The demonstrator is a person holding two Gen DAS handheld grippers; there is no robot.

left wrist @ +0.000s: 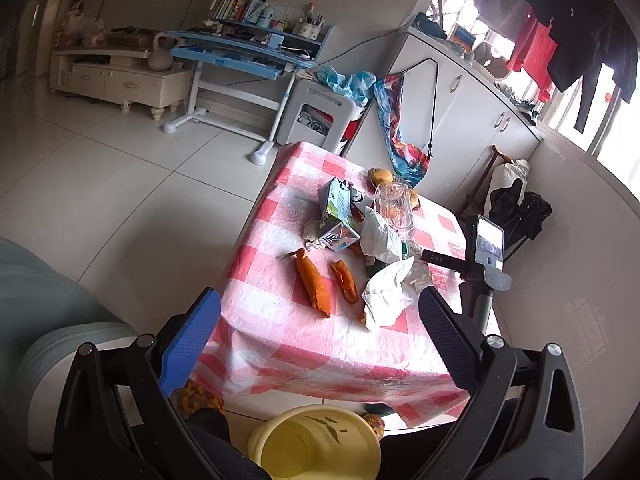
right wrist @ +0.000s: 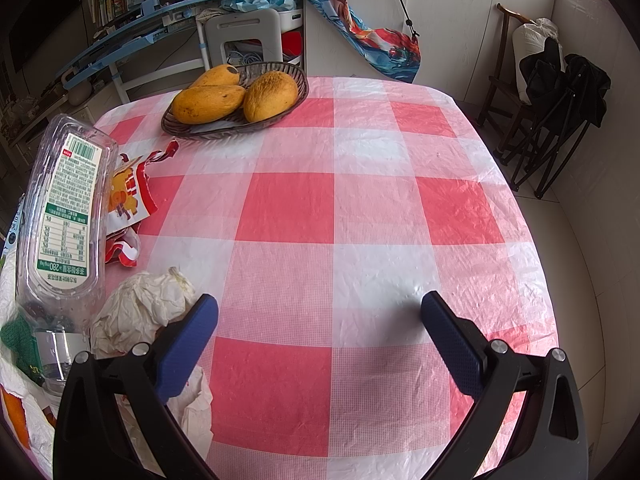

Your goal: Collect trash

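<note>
Trash lies on the red-checked tablecloth (left wrist: 280, 344): two orange peels (left wrist: 313, 285), a crumpled white tissue (left wrist: 388, 292), a blue-green carton (left wrist: 336, 216) and a clear plastic box (left wrist: 394, 204). My left gripper (left wrist: 320, 304) is open and empty, held above the table's near edge. A yellow bucket (left wrist: 316, 444) stands below it. My right gripper (right wrist: 320, 304) is open and empty over bare cloth (right wrist: 360, 208). To its left lie a crumpled tissue (right wrist: 140, 312), the clear plastic box (right wrist: 64, 216) and a red-white wrapper (right wrist: 130, 196).
A dark basket (right wrist: 192, 130) holds three mangoes (right wrist: 270, 96) at the table's far side. A phone on a stand (left wrist: 489, 242) is beside the table on the right. A stool, a blue desk (left wrist: 244, 56) and folded chairs (right wrist: 560, 92) stand around.
</note>
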